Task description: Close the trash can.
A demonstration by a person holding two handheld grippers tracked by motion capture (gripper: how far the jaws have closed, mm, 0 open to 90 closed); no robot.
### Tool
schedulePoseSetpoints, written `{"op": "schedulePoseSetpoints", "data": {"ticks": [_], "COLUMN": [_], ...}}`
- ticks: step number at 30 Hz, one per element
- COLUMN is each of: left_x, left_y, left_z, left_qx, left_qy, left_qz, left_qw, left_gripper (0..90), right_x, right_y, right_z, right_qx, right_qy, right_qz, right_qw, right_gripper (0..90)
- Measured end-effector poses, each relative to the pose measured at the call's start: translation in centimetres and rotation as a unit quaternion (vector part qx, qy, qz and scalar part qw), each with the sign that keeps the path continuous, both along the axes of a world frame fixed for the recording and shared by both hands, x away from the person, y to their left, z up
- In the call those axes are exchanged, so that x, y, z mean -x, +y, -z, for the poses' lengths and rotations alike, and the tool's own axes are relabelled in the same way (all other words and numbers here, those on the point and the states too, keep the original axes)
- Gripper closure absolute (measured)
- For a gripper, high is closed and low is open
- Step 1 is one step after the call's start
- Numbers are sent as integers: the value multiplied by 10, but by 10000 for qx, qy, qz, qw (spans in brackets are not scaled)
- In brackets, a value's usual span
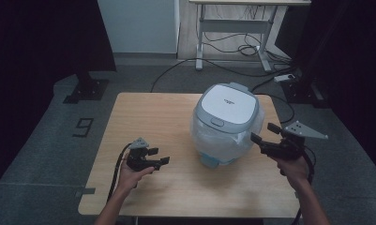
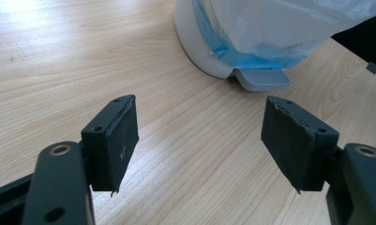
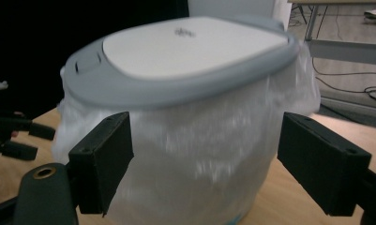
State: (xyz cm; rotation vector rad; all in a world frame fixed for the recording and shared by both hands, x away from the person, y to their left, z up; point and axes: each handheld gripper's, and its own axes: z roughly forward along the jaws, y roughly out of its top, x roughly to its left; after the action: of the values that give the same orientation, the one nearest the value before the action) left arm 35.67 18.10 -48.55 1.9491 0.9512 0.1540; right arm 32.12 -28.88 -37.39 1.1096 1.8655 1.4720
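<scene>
- a small pedal bin, white-bodied with a grey lid, stands on the right half of the wooden desk, nearer the far edge than the near one.
- a clear plastic liner bag drapes down over the outside of the bin under the closed lid; a blue band shows through it low on the body.
- in the left gripper view the grey foot pedal juts out at the bin's base, resting just above the desk surface.
- the left gripper sits low over the desk to the left of the bin and apart from it; its fingers are spread with only bare wood between them.
- the right gripper is at the bin's right side, just beside the bag; its fingers are spread wide, and whether they touch the plastic cannot be told.
- in the right gripper view the bin looms close, the lid tilted toward the camera, the picture slightly blurred.
- cables lie on the floor beyond the desk.
</scene>
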Motion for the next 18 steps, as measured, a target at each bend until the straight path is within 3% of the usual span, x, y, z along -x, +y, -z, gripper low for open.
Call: {"op": "schedulePoseSetpoints", "data": {"ticks": [9, 18], "left_x": [-1, -3], "left_y": [0, 2], "left_z": [4, 7], "left_qx": [-37, -57], "left_qy": [39, 56], "left_qz": [-32, -95], "left_qw": [10000, 9999], "left_gripper": [275, 274], "right_x": [11, 8], "right_y": [-13, -18], "right_z": [55, 117], "right_qx": [2, 122], "right_qy": [289, 872], "right_qz": [6, 87], "right_qw": [9996, 9961], "right_gripper": [178, 185]}}
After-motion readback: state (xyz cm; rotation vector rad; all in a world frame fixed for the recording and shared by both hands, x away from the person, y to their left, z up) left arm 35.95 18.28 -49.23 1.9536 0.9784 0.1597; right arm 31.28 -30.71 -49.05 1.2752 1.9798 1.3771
